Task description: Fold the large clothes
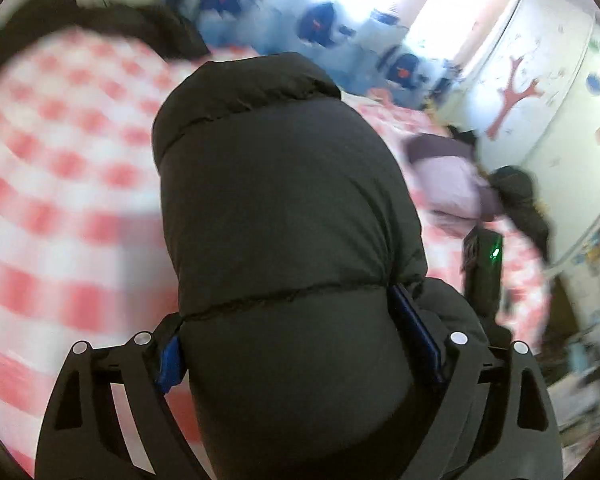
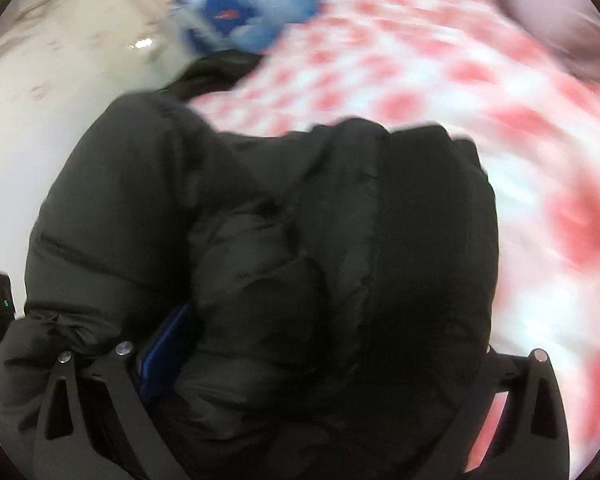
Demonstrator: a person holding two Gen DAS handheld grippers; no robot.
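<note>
My left hand-held gripper (image 1: 296, 356) is clamped, blue pads (image 1: 170, 364) pressing in from both sides on what it holds. My right hand-held gripper (image 2: 300, 364) also grips; only its left blue pad (image 2: 168, 352) shows, the right finger mostly hidden.

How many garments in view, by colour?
Black: 2, the puffer jacket clamped in the left gripper and right gripper, plus a dark garment at the far edge of the checkered bedspread.
Lilac: 1, the lilac garment beside it.
Total: 3. Motion blur may hide others.
</note>
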